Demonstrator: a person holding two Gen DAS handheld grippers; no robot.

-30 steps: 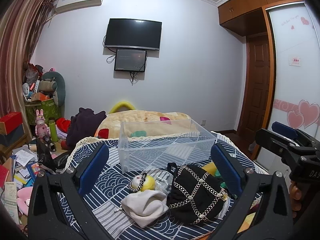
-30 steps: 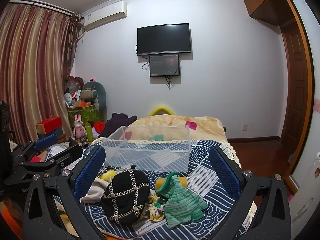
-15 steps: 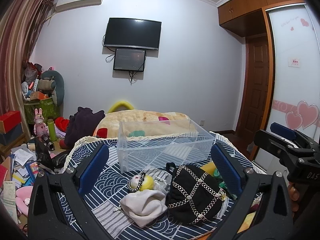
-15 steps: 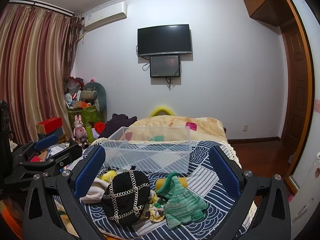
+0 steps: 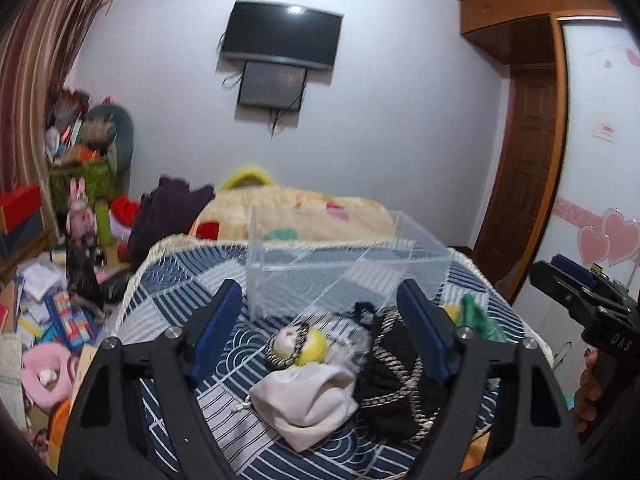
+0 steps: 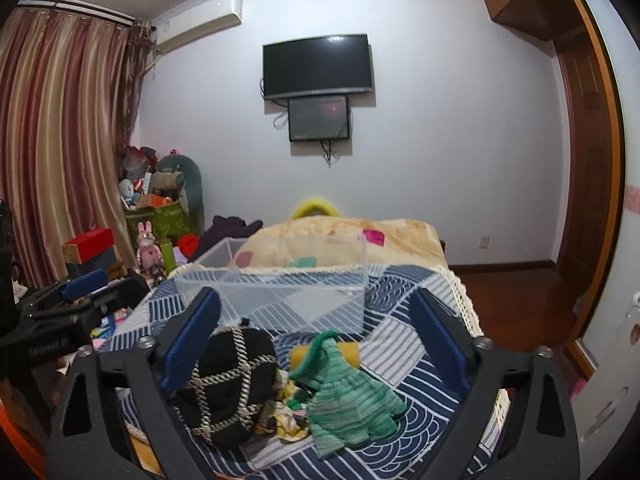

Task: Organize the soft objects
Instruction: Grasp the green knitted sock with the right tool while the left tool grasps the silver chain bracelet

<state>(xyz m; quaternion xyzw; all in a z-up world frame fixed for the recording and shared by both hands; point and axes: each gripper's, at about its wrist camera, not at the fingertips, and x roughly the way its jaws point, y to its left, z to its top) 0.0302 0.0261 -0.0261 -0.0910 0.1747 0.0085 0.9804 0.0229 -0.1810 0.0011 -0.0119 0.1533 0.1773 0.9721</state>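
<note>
The only writing I can read is "DAS" in white on the black body of my right claw (image 5: 576,280), seen from the left wrist at the far right; a pale label on the left claw's body in the right wrist view is too blurred to read.

My left claw (image 5: 320,332) hangs with its blue-padded fingers apart and nothing between them, above the white cloth drawstring pouch (image 5: 304,400) and the yellow and white soft ball (image 5: 300,346) on the blue patterned bed cover (image 5: 180,280). My right claw (image 6: 316,340) is spread wide too, holding nothing, over the green striped knitted garment (image 6: 348,392) and the black quilted bag with chain trim (image 6: 228,376), which lie just beside each other. The clear plastic storage box (image 6: 280,292) stands behind them on the bed.

Only the left wrist shows the pouch, the ball and the pink heart stickers on the wardrobe door (image 5: 608,240). Only the right wrist shows the garment whole, the yellow roll (image 6: 348,354) touching it, and the wall air conditioner (image 6: 200,20).
</note>
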